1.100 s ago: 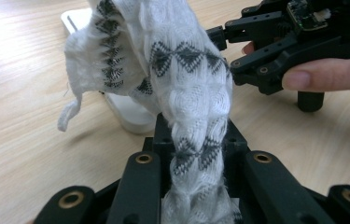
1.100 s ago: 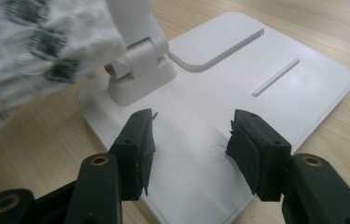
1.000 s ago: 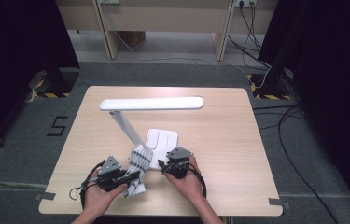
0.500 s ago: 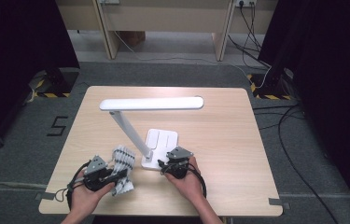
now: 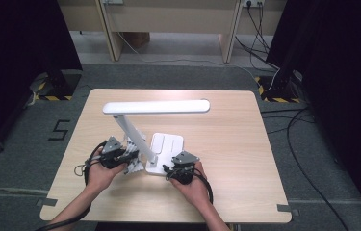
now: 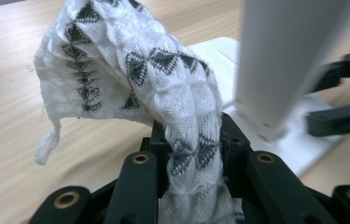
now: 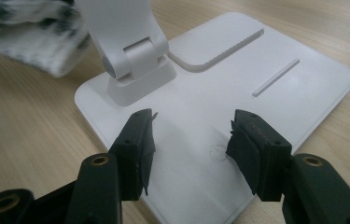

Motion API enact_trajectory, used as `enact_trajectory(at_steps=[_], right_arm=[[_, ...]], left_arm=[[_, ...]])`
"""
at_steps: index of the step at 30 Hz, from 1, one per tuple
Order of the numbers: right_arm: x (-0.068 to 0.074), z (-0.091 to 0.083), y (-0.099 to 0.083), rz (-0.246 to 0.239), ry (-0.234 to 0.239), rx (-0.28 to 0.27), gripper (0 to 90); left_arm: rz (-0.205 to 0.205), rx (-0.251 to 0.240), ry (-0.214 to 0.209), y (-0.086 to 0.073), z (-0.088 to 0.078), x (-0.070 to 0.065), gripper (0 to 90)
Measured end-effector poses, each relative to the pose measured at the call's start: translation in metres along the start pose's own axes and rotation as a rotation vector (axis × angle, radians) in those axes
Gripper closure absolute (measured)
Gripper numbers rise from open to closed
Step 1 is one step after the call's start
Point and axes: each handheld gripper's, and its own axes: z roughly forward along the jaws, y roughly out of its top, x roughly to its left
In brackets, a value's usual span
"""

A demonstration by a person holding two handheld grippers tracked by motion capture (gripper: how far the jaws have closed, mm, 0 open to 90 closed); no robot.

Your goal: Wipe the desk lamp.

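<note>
While you look down from the high view, the one readable mark is a "5" (image 5: 61,129) on the floor left of the table (image 5: 245,163). Your left gripper (image 5: 126,161) sits at the lamp arm (image 5: 132,132), cloth (image 5: 132,155) bunched against it; your right gripper (image 5: 168,169) rests at the near edge of the lamp base (image 5: 168,144). Right half of the table is bare wood, as is the near strip by the table edge. Both forearms come in low from the bottom edge.

Left gripper view: jaws clamped on the white cloth (image 6: 163,93) with black triangle pattern, having just eased slightly; loose end droops toward the tabletop, lamp arm (image 6: 284,60) just beside it.

Right gripper view: jaws apart over the lamp base (image 7: 238,88), nothing between the pads, with a faint round mark (image 7: 215,151) on the plate between them.
</note>
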Motion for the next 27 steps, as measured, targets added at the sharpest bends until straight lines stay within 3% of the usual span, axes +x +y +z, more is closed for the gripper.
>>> enact_trajectory(at_steps=[17,27], right_arm=[[0.000,0.000,0.000,0.001,0.000,0.000,49.3],[0.000,0.000,0.000,-0.001,0.000,-0.001,49.3]], left_arm=[[-0.034,-0.018,0.027,0.009,0.024,0.007,72.9],[-0.043,-0.022,0.011,0.017,0.052,0.013,73.3]])
